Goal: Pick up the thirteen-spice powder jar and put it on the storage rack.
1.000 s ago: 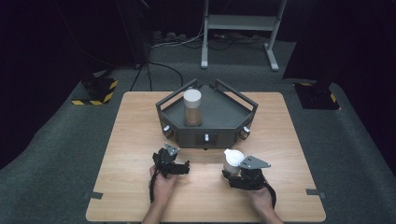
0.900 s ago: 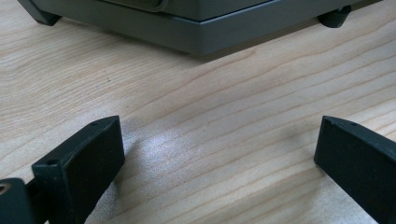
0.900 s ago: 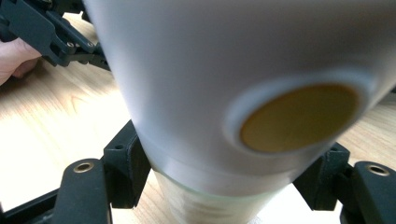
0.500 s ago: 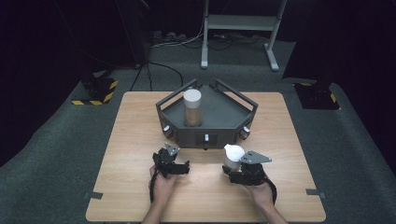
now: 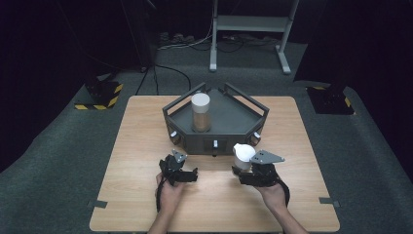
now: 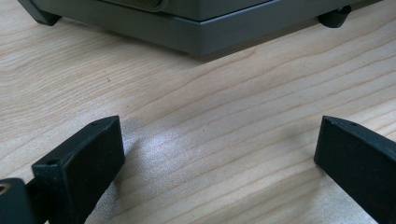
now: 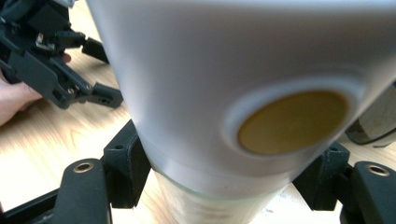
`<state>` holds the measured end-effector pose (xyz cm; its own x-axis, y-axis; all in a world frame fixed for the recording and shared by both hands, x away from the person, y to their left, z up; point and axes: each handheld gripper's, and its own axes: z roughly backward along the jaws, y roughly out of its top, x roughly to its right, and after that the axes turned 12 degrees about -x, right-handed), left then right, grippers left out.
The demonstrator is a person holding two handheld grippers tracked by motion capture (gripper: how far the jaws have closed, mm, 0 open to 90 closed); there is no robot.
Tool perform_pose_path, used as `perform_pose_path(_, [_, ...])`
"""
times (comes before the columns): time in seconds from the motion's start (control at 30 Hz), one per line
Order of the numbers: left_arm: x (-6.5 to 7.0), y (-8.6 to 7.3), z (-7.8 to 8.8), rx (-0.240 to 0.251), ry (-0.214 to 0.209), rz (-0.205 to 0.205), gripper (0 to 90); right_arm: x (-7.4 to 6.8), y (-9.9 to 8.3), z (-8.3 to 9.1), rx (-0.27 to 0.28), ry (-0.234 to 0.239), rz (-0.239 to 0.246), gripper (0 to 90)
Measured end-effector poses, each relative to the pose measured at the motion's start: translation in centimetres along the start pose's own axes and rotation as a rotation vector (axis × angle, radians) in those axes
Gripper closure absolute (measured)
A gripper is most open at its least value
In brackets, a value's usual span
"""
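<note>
My right gripper (image 5: 243,168) is shut on a glass jar with a white lid (image 5: 243,152), held just above the wooden table (image 5: 302,146) in front of the grey tray (image 5: 253,108). In the right gripper view the jar (image 7: 219,84) looms close between both black fingers (image 7: 126,168), and its lid carries a round tan patch. A second white-lidded jar (image 5: 200,113) stands upright inside the tray. My left gripper (image 5: 185,172) rests low over the table to the left, open, with bare wood between its fingers (image 6: 84,158); the midpoint (image 6: 219,135) is empty.
The tray's front wall (image 6: 187,32) lies close ahead of the left gripper. The left gripper (image 7: 88,93) and its hand (image 7: 14,98) sit beside the held jar. Dark floor, cables and a metal stand (image 5: 253,29) surround the table.
The right gripper has risen a little with the jar, and the white lid now stands higher and nearer the tray's front. The left gripper has stayed put.
</note>
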<state>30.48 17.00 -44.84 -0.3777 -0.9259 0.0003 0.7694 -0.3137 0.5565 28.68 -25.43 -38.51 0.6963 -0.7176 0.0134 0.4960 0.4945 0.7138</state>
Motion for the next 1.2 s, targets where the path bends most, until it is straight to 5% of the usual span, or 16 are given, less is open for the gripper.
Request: perform_pose_path(1.2, [0.0, 0.0, 0.0, 0.0, 0.0, 0.0, 1.9, 1.3, 4.8, 2.2, 0.049, -0.023, 0.002, 30.4])
